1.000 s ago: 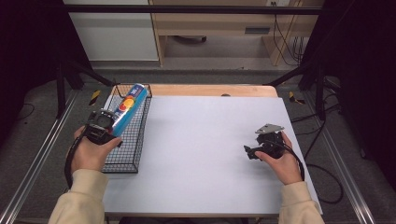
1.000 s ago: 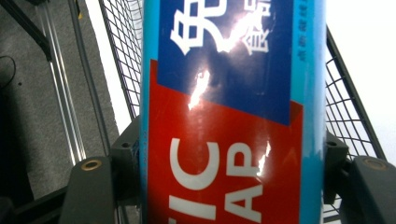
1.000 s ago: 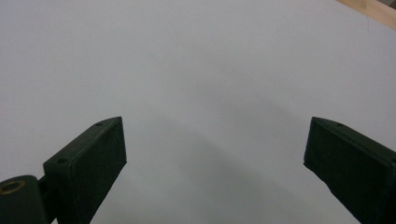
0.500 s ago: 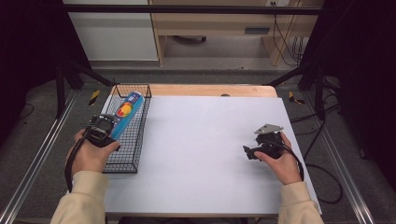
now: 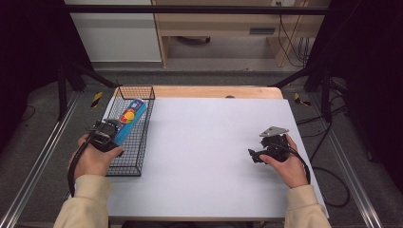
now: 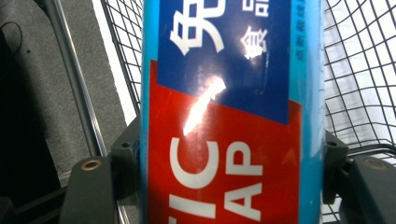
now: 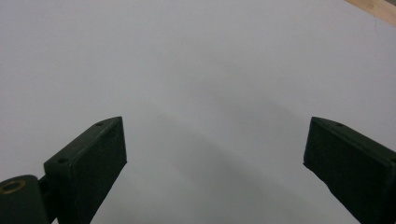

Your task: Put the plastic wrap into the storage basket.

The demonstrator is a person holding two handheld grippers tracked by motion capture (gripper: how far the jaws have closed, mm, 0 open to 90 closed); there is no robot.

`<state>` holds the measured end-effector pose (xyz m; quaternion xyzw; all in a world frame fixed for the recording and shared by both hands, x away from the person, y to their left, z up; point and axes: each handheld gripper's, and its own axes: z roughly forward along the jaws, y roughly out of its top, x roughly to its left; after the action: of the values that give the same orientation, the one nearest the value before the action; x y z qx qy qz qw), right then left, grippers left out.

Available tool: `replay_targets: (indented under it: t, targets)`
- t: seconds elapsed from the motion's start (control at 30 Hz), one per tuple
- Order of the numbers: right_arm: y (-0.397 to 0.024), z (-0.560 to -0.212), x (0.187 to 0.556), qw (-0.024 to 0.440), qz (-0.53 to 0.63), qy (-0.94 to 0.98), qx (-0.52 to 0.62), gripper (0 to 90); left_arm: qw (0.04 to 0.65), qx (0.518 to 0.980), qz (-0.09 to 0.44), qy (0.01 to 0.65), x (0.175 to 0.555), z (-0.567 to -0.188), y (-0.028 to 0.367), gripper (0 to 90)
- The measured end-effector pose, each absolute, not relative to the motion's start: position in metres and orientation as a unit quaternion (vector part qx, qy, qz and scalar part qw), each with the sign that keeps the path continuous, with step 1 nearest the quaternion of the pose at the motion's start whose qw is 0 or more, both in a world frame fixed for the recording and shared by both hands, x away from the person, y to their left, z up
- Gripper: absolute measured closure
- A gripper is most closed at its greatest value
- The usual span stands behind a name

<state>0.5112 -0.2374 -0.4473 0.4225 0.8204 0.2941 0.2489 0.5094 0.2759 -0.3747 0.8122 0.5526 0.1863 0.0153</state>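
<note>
blue box (image 6: 233, 116) label, white letters "IC", "AP", perhaps "免"

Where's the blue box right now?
In the high view the blue box is at the table's left side, over the black wire basket, clamped in the left claw.

One blue-and-red box (image 5: 128, 120), clamped in the left tool (image 5: 110, 129); one black wire basket (image 5: 142, 137) beneath that tool; two tools in all, the right tool (image 5: 253, 156) over one white worktop (image 5: 209, 142).
</note>
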Motion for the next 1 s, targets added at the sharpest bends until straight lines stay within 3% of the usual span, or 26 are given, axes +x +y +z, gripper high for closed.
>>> replay_targets:
  t: [1.0]
  targets:
    - [-0.236,-0.449,0.512,0.248,0.290,0.823,0.420,6.2,-0.048,0.822,0.169,0.541,0.521,-0.381,0.265,31.6]
